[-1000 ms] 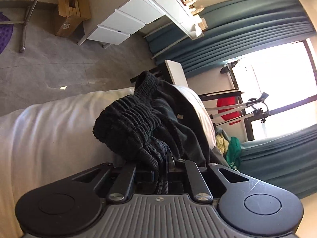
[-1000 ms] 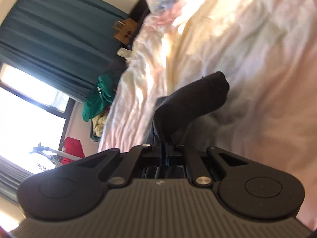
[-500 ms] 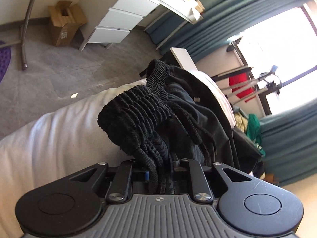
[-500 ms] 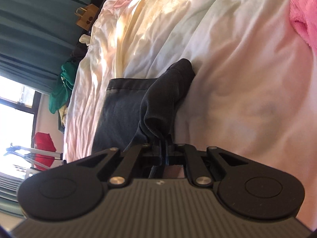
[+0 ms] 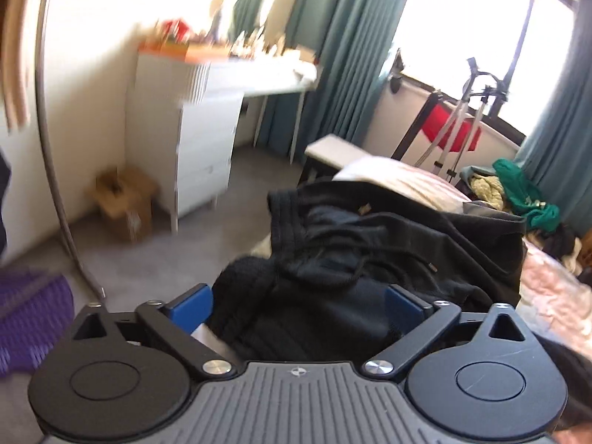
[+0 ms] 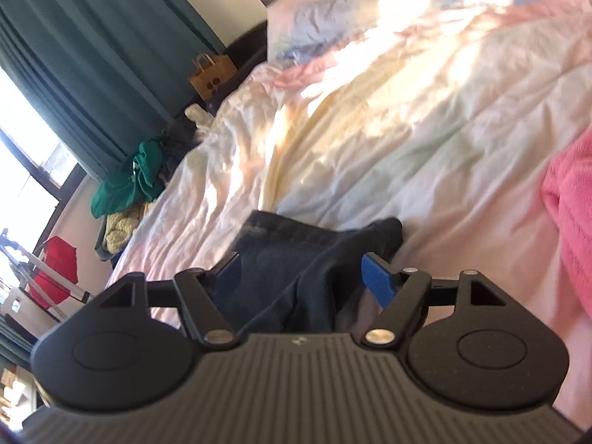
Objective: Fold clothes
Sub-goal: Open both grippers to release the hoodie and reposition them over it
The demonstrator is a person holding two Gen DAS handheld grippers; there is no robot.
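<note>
A black garment (image 5: 370, 251) with a ribbed elastic waistband lies bunched on the bed's near edge in the left wrist view. My left gripper (image 5: 299, 299) is open, its blue pads spread wide on either side of the waistband. In the right wrist view the other end of the dark garment (image 6: 296, 259) lies flat on the pale quilt (image 6: 407, 129). My right gripper (image 6: 301, 270) is open too, its blue pads apart with the cloth lying loose between them.
A white drawer unit (image 5: 199, 140) and desk stand against the wall, with a cardboard box (image 5: 122, 199) on the grey floor. A pile of green and yellow clothes (image 5: 518, 196) lies by the teal curtains. A pink towel (image 6: 569, 222) lies on the quilt at right.
Both grippers were shut on the black garment and have opened, letting it drop onto the bed. Both have swung upward, bringing the room and the window into view.
</note>
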